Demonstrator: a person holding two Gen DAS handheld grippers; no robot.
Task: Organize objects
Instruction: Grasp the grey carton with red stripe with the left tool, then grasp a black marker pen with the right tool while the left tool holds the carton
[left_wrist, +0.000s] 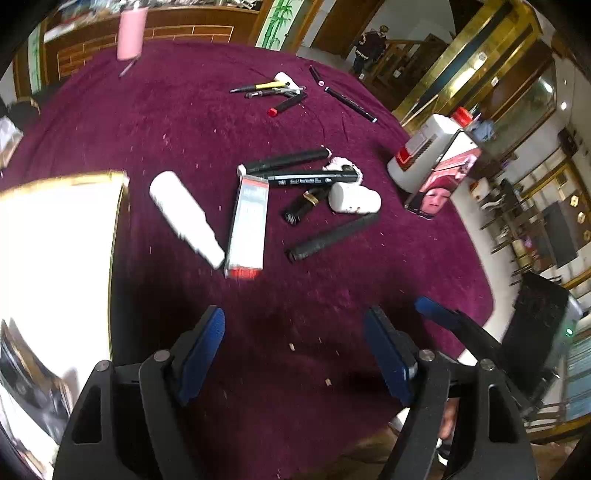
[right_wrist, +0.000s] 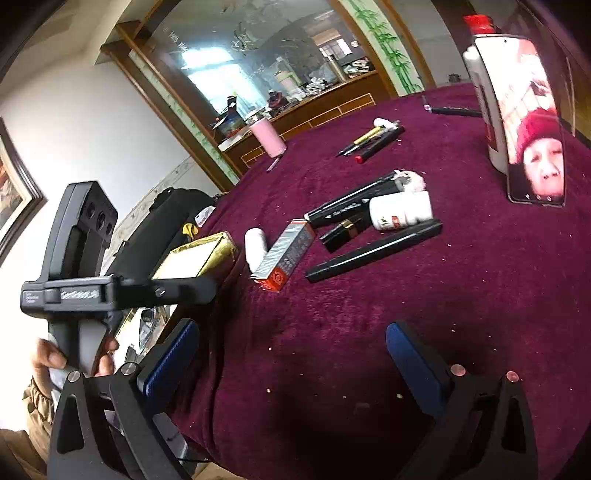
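A pile lies mid-table on the purple cloth (left_wrist: 184, 122): a white tube (left_wrist: 184, 218), a grey carton with a red end (left_wrist: 247, 229), two black markers (left_wrist: 288, 160), a small white bottle (left_wrist: 354, 201), a black-and-gold lipstick (left_wrist: 303, 206) and a long black pen (left_wrist: 332, 238). My left gripper (left_wrist: 295, 350) hovers open over bare cloth short of the pile, with nothing between its fingers. My right gripper (right_wrist: 295, 354) is open too, empty, near the table edge. From its side I see the tube (right_wrist: 255, 247), carton (right_wrist: 288, 251), bottle (right_wrist: 400, 212) and pen (right_wrist: 373, 251).
A white gold-edged box (left_wrist: 55, 258) sits at the left. More pens (left_wrist: 273, 88) and a pink cup (left_wrist: 129, 33) lie far back. A phone (right_wrist: 532, 140) leans on a white jug (left_wrist: 424, 147) at the right. A hand (right_wrist: 48, 358) holds the left tool.
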